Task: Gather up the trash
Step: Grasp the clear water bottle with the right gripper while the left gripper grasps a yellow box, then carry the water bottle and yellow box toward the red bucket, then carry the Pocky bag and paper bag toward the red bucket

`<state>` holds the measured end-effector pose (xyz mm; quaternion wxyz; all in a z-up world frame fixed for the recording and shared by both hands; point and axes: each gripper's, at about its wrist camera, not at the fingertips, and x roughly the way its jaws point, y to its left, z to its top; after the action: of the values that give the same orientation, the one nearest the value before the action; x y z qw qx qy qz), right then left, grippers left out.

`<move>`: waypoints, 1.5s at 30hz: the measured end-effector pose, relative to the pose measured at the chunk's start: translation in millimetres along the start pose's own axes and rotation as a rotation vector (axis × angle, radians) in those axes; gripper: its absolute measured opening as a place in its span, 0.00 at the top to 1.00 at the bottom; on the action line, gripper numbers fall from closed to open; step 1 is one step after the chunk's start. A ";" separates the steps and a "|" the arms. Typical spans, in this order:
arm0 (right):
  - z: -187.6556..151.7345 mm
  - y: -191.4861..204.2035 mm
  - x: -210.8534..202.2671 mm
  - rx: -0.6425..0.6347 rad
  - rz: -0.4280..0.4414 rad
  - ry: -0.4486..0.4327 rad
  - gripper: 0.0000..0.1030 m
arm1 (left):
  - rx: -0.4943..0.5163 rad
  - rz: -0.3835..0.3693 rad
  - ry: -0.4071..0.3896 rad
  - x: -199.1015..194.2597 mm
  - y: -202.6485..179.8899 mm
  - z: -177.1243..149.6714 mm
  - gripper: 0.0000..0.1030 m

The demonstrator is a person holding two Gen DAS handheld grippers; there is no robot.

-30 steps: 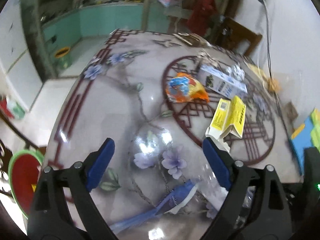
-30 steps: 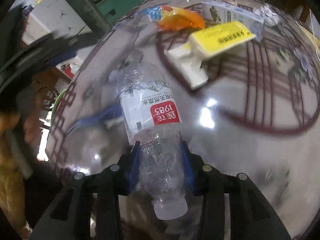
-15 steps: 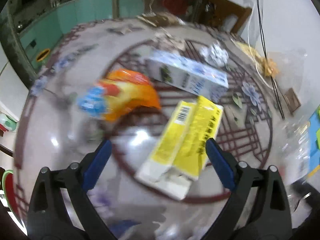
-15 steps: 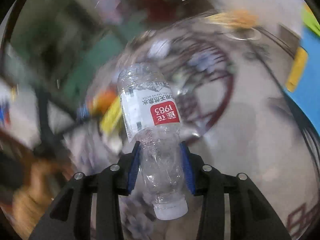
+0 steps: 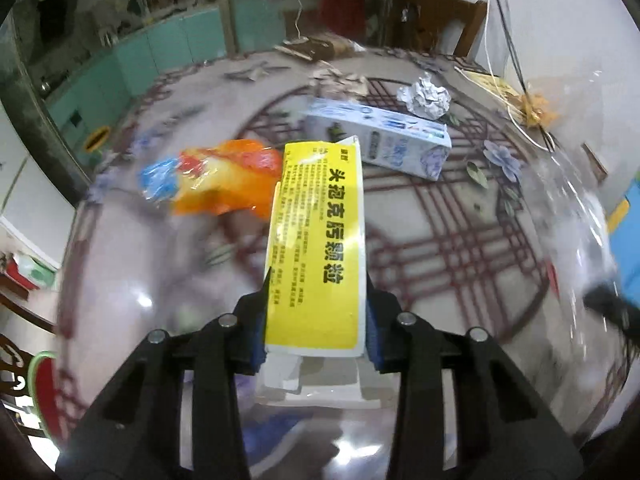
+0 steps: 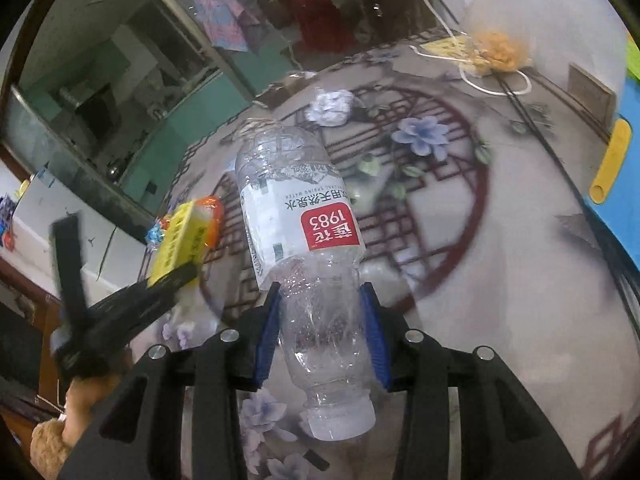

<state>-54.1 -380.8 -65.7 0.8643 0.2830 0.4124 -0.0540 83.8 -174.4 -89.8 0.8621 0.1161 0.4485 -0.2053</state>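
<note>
My left gripper (image 5: 316,316) is shut on a yellow-and-white carton (image 5: 320,240) and holds it over the patterned table (image 5: 460,248); the carton also shows in the right wrist view (image 6: 180,236). My right gripper (image 6: 322,320) is shut on an empty clear plastic bottle (image 6: 304,232) with a white and red label, held above the table. On the table lie an orange snack wrapper (image 5: 224,180), a white-blue box (image 5: 384,140) and a crumpled foil ball (image 5: 424,96).
A plastic bag with orange contents (image 6: 496,48) and white cord lie at the table's far right edge. A blue mat with a yellow tube (image 6: 612,160) is at the right. A wooden chair (image 5: 436,20) stands behind the table. A blue brush (image 5: 272,436) lies under the left gripper.
My left gripper moved forward over the yellow carton and shut on it, lifting it. My right gripper swung to the right with the bottle still in it.
</note>
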 end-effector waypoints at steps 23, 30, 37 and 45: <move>-43.4 109.7 -0.1 -0.201 -0.029 -0.079 0.63 | -0.142 -0.006 -0.070 -103.2 133.2 -86.1 0.64; -61.9 136.0 5.3 -0.181 0.015 -0.044 0.63 | -0.155 -0.013 -0.105 -119.0 145.3 -93.1 0.64; -68.0 156.5 0.7 -0.212 0.012 -0.056 0.63 | -0.183 -0.024 -0.123 -128.8 159.4 -98.6 0.64; -75.6 177.0 2.2 -0.238 0.028 -0.046 0.63 | -0.198 -0.030 -0.140 -136.1 168.4 -104.0 0.64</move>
<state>-46.4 -192.6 -26.4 0.9017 0.1828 0.3919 0.0009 15.6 49.2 -34.8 0.8954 0.0091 0.4070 -0.1803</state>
